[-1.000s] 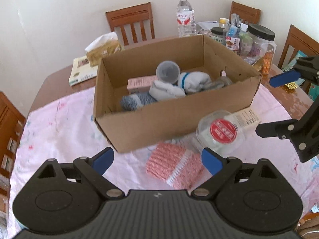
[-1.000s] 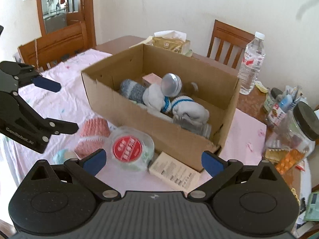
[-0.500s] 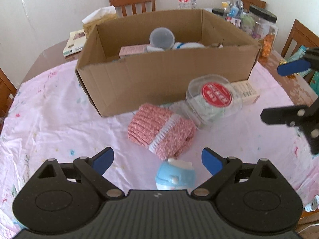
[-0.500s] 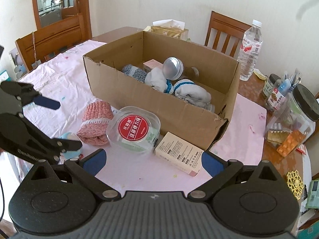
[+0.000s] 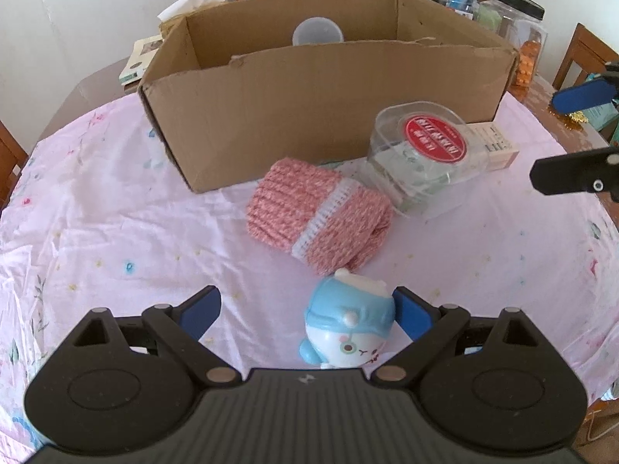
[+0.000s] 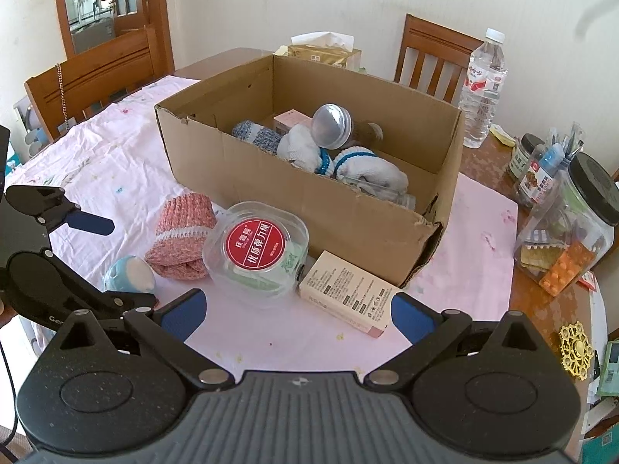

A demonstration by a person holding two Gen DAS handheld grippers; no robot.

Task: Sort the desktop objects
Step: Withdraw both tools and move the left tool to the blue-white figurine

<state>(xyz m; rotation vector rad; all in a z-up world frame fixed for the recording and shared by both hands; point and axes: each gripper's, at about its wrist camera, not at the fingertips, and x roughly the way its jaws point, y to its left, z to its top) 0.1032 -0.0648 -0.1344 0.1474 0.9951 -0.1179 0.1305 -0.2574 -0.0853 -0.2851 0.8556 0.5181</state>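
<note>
Left gripper [image 5: 305, 311] has dropped low over the pink cloth since a second ago — the blue-and-white toy [image 5: 348, 328] now sits between its spread fingers, close to the right pad, not yet pinched. Just beyond it, the pink knitted sock roll [image 5: 317, 214], then the clear tub with red label [image 5: 425, 154] and the beige carton [image 6: 348, 290], all outside the cardboard box [image 5: 329, 104]. Right gripper [image 6: 296, 315] — fingers wide, empty, pulled back. Likely the toy gets grasped next; four items left to box.
</note>
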